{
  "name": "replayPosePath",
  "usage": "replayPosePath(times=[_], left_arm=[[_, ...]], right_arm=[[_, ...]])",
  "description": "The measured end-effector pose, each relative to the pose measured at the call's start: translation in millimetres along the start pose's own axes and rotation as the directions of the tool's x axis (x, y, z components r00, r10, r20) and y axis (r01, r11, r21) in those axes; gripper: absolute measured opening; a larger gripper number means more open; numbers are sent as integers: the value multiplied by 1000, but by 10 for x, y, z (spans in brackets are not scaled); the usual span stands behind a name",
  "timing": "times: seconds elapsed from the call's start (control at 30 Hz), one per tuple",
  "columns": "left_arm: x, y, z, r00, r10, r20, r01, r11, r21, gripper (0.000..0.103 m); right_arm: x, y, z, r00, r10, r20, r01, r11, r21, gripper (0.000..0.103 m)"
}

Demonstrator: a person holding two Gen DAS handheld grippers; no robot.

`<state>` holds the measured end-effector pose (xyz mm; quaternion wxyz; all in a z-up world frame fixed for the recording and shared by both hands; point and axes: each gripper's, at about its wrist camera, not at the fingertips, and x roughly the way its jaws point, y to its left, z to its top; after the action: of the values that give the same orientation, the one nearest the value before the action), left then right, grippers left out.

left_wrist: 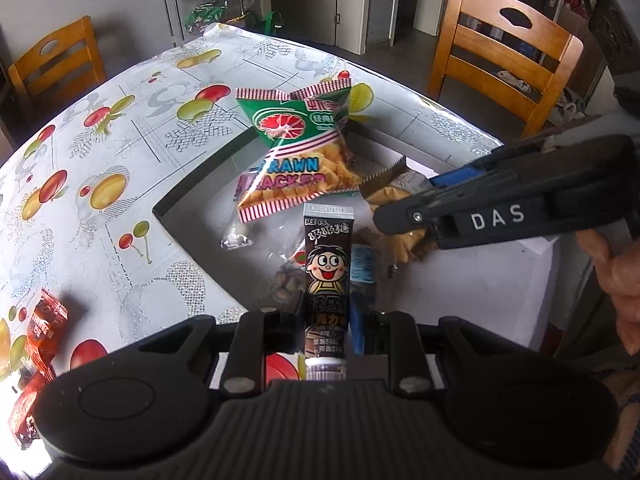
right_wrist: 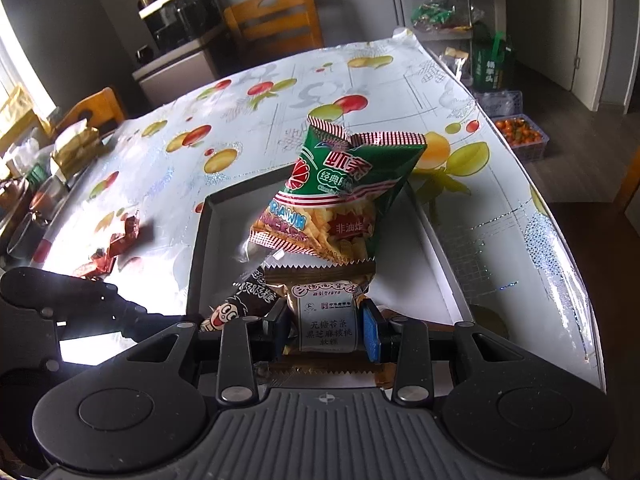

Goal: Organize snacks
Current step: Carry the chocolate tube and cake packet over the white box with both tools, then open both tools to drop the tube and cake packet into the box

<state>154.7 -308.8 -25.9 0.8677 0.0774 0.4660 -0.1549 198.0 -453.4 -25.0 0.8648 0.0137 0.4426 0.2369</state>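
We take the white box (left_wrist: 192,216) as landmark; it sits on the surface (left_wrist: 120,152), which wears a fruit-print cloth.

Nearest the left wrist camera, the left hand-held gripper (left_wrist: 326,328) is clenched on a dark candy tube (left_wrist: 328,256) with a cartoon face. The tube stands upright between the pads, its cap towards the camera, held over the box's near edge.

The right hand-held gripper (right_wrist: 326,332) is clenched on a tan cake packet (right_wrist: 326,320) with a white label, its serrated edges showing above and below the pads. From the left wrist view, this gripper (left_wrist: 404,216) reaches in from the right side of the box, and part of a person's hand (left_wrist: 616,280) shows behind it.

Inside the box, beneath both held items, we see small clear-wrapped snacks (left_wrist: 286,280); we cannot tell what they are.

Further in, a green prawn cracker bag (left_wrist: 296,148) leans tilted against the far wall of the box.

Left of the box, red wrapped snacks (left_wrist: 40,332) lie on the surface, well apart from it.

Beyond the box, past the far edge of the surface, stand wooden chairs (left_wrist: 504,52).
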Motion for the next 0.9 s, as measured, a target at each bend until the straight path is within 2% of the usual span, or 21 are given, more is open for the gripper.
replayPosePath(times=[0.17,0.43,0.6,0.7,0.73,0.8,0.9], left_arm=[[83,90,-2,1000,0,-25,-1,1000,-15,20],[116,158,-7,1000,19,-18,-19,1000,-8,21],[78,133,-7,1000,13,3,-13,1000,-9,23],[38,90,-1,999,9,32,-9,1000,10,41],[27,71,3,999,14,37,-14,1000,22,53],[-6,41,6,998,27,51,-29,999,38,65],[-61,34,7,996,47,74,-50,998,44,72]], right_arm=[[56,60,25,1000,-5,-18,5,999,-32,39],[63,98,68,1000,-9,-12,9,999,-51,40],[21,75,78,1000,-5,10,5,999,-36,49],[-22,64,111,999,-2,35,3,1000,-29,53],[-33,66,120,999,2,41,0,1000,-29,54],[-51,78,140,999,7,53,-5,999,-31,55],[-68,100,166,998,13,65,-11,999,-36,55]])
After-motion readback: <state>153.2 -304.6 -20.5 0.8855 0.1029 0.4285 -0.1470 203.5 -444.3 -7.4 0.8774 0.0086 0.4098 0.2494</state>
